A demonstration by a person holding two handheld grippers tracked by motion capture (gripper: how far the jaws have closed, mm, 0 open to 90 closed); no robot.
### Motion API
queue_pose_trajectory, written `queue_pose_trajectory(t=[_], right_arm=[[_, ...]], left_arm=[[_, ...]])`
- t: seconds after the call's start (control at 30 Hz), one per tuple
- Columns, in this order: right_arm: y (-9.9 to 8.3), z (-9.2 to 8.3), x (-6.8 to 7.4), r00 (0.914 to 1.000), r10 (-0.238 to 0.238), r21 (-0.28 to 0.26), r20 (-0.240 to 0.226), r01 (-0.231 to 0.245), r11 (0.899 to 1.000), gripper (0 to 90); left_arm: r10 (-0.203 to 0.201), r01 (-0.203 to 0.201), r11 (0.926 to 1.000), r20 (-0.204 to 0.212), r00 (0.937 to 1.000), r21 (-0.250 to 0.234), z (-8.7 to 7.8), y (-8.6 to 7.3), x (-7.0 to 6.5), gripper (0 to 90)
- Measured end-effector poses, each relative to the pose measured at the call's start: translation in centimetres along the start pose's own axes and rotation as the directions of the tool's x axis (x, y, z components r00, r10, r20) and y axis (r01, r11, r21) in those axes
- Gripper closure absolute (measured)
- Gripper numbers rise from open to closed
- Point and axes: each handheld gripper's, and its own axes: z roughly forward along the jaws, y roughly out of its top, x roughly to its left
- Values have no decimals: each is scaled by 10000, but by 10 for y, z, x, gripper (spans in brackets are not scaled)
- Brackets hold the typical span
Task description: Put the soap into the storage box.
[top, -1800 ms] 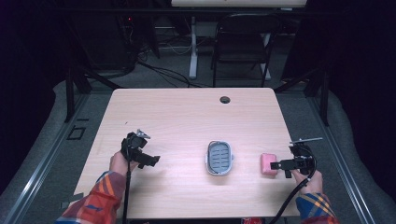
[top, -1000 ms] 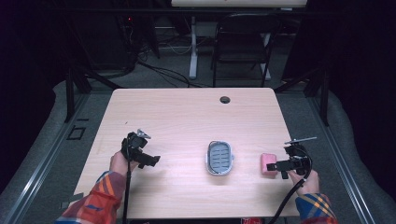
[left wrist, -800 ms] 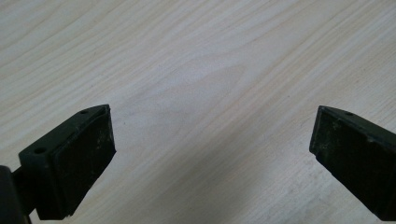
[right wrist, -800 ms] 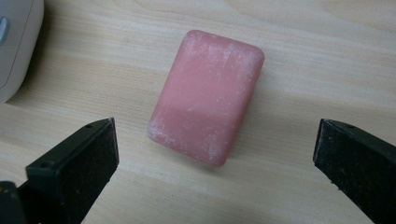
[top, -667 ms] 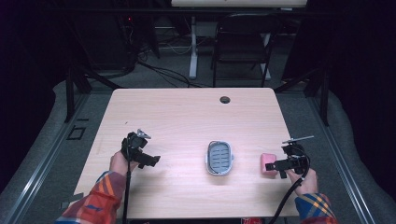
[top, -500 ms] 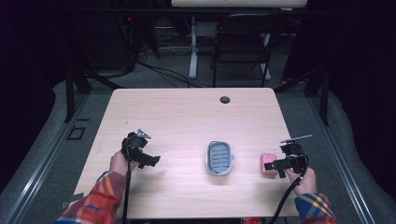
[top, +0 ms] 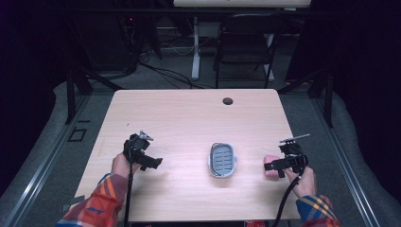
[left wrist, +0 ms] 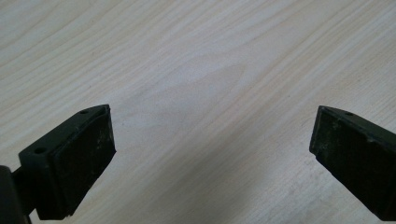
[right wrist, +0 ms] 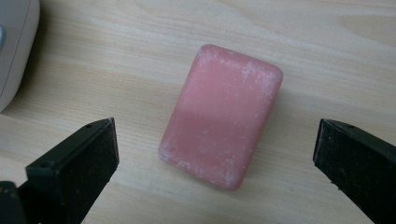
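Note:
A pink bar of soap (right wrist: 222,114) lies flat on the wooden table, just ahead of my right gripper (right wrist: 215,154), whose jaws stand wide open to either side of it without touching. From above, the soap (top: 270,160) peeks out beside the right gripper (top: 274,165) near the table's right edge. A grey soap dish (top: 222,159) with a ribbed inside sits at the table's middle front; its pale corner (right wrist: 14,42) is visible in the right gripper view. My left gripper (top: 152,161) hovers at the front left, open over bare wood (left wrist: 205,93).
A small dark grommet hole (top: 228,100) marks the table's far side. Behind the table stand a black chair (top: 243,45) and a white desk leg (top: 195,47), with cables on the floor. Wide bare wood (top: 189,118) spans the middle of the table.
My right gripper has shifted slightly left and forward, closing in on the pink soap. The left gripper and the soap dish have stayed put.

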Motion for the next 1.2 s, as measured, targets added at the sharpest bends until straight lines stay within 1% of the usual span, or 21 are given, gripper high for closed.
queue_pose_trajectory(t=[0.1, 0.17, 0.2, 0.23, 0.27, 0.3, 0.33, 0.43, 0.47, 0.57, 0.63, 0.7, 0.73, 0.8, 0.87, 0.93, 1.03, 1.07, 1.13, 1.17, 1.2], right_arm=[[2, 2, 2, 10000, 19, 90, 65, -19, 10000, 0], [3, 3, 1, 10000, 74, 134, -14, -73, 9999, 0], [4, 4, 1, 9996, 278, 143, -13, -277, 9995, 0], [4, 4, 1, 9996, 278, 143, -13, -277, 9995, 0], [5, 7, 0, 9989, 474, 86, -51, -473, 9988, 0], [5, 7, 0, 9989, 474, 86, -51, -473, 9988, 0], [8, 8, -1, 9989, 477, 366, -17, -476, 9982, 0], [10, 10, -2, 9988, 490, 458, 57, -492, 9977, 0], [12, 12, -1, 9979, 635, 619, 135, -642, 9960, 0], [14, 15, -2, 9977, 659, 671, 165, -669, 9955, 0], [17, 19, -2, 9972, 723, 1025, 208, -741, 9920, 0], [18, 20, -3, 9976, 665, 1168, 206, -684, 9908, 0], [20, 20, -4, 9963, 834, 1289, 227, -857, 9880, 0], [22, 21, -5, 9960, 827, 1333, 326, -863, 9873, 0], [24, 22, -5, 9963, 721, 1596, 464, -787, 9840, 0], [25, 24, -5, 9956, 872, 1489, 338, -913, 9846, 0], [26, 24, -4, 9952, 875, 1540, 437, -932, 9837, 0], [28, 24, -3, 9956, 780, 1721, 522, -859, 9813, 0], [28, 26, -2, 9950, 803, 1726, 595, -894, 9809, 10], [29, 25, -2, 9955, 652, 1944, 692, -776, 9778, 25], [29, 25, -2, 9955, 652, 1944, 692, -776, 9778, 25]], left_arm=[[1, -1, 10000, -14, 10000, 14, 0, 0, 0, 2], [7, -7, 10000, -10, 10000, 21, 0, 0, 0, 2], [0, 0, 10000, -10, 10000, 42, 0, 0, 0, 2], [0, 0, 10000, -10, 10000, 42, 0, 0, 0, 2], [-2, 2, 10000, 0, 10000, 48, 0, 0, 0, 2], [-2, 2, 10000, 0, 10000, 48, 0, 0, 0, 2], [-1, 1, 10000, -1, 10000, 47, 0, 0, 0, 2], [12, -13, 10000, 4, 10000, 54, 1, 0, 0, 2], [11, -11, 10000, 6, 10000, 52, 1, 0, 0, 2], [20, -20, 10000, 18, 10000, 51, 1, 0, 0, 2], [28, -29, 10000, 27, 10000, 53, 0, 0, 0, 2], [30, -30, 10000, 32, 10000, 54, 0, 0, 0, 2], [20, -20, 10000, 38, 10000, 44, 1, 0, 0, 2], [31, -31, 10000, 39, 10000, 51, 1, 0, 0, 2], [40, -41, 10000, 43, 10000, 60, 1, 0, 0, 2], [42, -43, 10000, 34, 10000, 55, 1, 0, 0, 2], [50, -51, 10000, 39, 10000, 68, 1, 0, 0, 2], [36, -36, 10000, 38, 10000, 54, 1, 0, 0, 2], [35, -35, 10000, 31, 10000, 37, 0, 0, 0, 2], [35, -35, 10000, 31, 10000, 37, 0, 0, 0, 2], [38, -38, 10000, 29, 10000, 38, 0, 0, 0, 2]])
